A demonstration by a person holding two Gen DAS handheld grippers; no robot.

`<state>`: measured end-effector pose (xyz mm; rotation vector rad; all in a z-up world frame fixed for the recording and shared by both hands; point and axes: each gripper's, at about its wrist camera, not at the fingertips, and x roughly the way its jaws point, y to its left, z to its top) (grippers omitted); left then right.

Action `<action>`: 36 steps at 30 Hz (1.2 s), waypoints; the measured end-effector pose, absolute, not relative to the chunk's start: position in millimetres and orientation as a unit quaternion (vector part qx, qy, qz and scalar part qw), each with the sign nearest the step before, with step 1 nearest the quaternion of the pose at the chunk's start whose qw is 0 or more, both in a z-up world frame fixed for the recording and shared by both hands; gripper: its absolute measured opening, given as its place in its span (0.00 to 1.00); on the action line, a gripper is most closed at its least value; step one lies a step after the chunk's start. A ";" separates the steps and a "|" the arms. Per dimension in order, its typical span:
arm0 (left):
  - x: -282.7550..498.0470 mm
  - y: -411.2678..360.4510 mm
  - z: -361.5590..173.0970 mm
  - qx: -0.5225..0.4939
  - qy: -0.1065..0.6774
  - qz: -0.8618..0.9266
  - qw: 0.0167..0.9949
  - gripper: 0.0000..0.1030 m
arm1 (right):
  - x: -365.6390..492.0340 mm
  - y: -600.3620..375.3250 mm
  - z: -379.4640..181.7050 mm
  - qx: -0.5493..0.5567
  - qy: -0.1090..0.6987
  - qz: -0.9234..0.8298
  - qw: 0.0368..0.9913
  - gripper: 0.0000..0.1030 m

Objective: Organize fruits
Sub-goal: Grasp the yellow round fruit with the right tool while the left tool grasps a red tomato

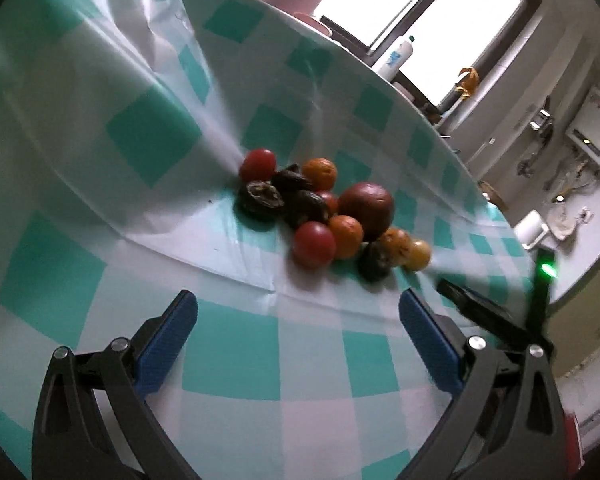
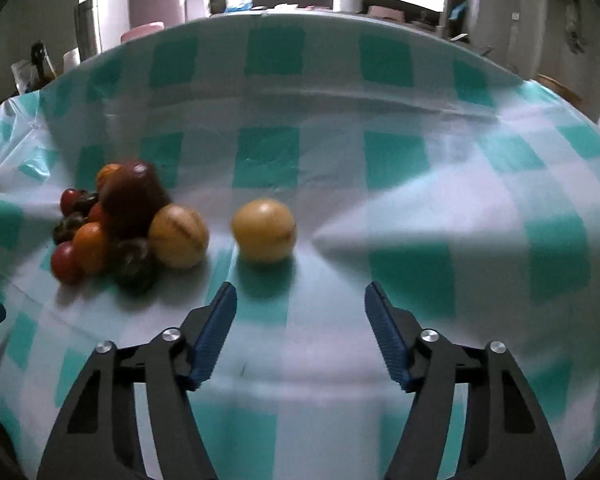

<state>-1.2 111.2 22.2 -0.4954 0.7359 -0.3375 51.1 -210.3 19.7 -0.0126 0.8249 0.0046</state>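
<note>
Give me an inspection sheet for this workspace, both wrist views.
Surface: checked cloth, wrinkled and creased.
Job's things: fruit pile of mixed red, orange, dark and yellow fruit, touching; one yellow fruit lies apart to its right, ahead of the right tool.
Clutter: nothing seen on the cloth.
Grippers: left tool open, empty, short of the pile; right tool open, empty.
Cables: nothing seen.
Surroundings: window, bottle on the sill, wall heater.

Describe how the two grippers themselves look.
Left gripper and right gripper match: black plastic linkage arms with triangular cutouts, silver round pivot pins, and blue ribbed pads inside each finger. No cables, sleeves or hands show.
</note>
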 end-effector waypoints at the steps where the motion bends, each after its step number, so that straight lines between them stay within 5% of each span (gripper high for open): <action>1: 0.2 112.2 21.6 -0.242 0.355 -0.163 0.888 0.98 | 57.2 -211.5 18.5 -0.007 0.405 0.016 0.914 0.61; 11: -0.9 97.5 19.1 -0.231 0.352 -0.199 0.885 0.98 | 109.2 -203.1 5.1 -0.078 0.437 0.101 0.890 0.42; 23: 23.9 60.6 31.2 -0.113 0.415 -0.110 0.896 0.97 | 14.3 -230.1 16.8 0.025 0.405 0.028 0.913 0.41; 36: 76.6 30.2 14.8 -0.045 0.436 -0.120 0.891 0.79 | -53.9 -236.3 8.0 0.103 0.405 -0.015 0.908 0.41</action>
